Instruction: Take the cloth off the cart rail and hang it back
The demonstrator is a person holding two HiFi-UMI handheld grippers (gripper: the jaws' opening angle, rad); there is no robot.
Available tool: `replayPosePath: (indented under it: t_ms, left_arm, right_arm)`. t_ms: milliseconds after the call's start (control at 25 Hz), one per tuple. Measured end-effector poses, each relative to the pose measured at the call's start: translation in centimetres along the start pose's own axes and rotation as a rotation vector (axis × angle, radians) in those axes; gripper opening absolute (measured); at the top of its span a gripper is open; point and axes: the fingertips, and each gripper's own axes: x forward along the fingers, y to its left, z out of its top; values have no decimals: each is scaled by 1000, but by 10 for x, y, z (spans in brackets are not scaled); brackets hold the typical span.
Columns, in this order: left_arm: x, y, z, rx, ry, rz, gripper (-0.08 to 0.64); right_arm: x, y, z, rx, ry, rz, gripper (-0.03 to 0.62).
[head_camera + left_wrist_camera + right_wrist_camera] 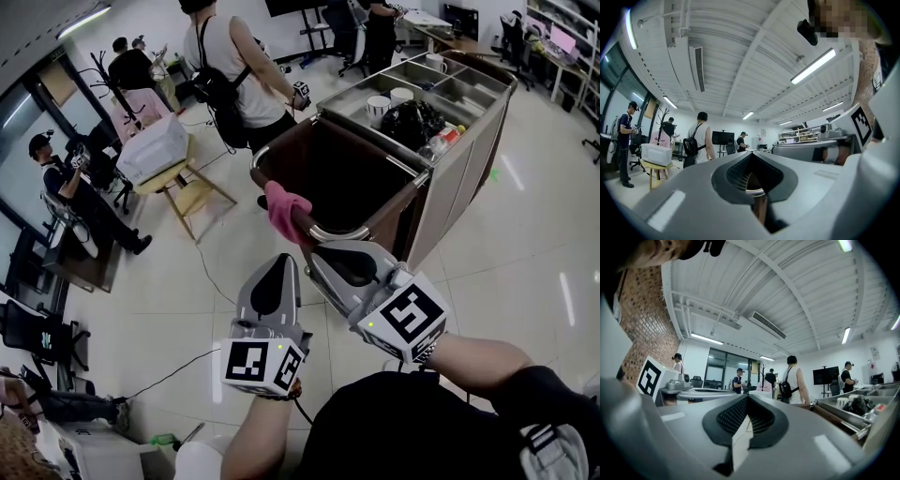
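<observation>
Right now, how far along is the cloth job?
Done: nothing. The pink cloth hangs on the cart rail, untouched. In hand: nothing; the left tool and right tool are shut and empty, just short of it. Left: grab the cloth, lift it off, rehang it.

Right gripper view | your right gripper: fingers pressed together, nothing between them, pale floor showing through the slit | to your left: left gripper marker cube, brick wall | to your right: cart holding cups and a black bag | ahead: person with backpack, dark screen
</observation>
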Motion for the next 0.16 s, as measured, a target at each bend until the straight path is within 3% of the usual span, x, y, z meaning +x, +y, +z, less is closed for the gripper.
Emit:
replayPosePath:
  t_ms: [160]
  left_arm:
    - [-1, 1, -7, 1, 2, -3, 3]
  right_arm:
    - [0, 1, -9, 6, 13, -5, 0]
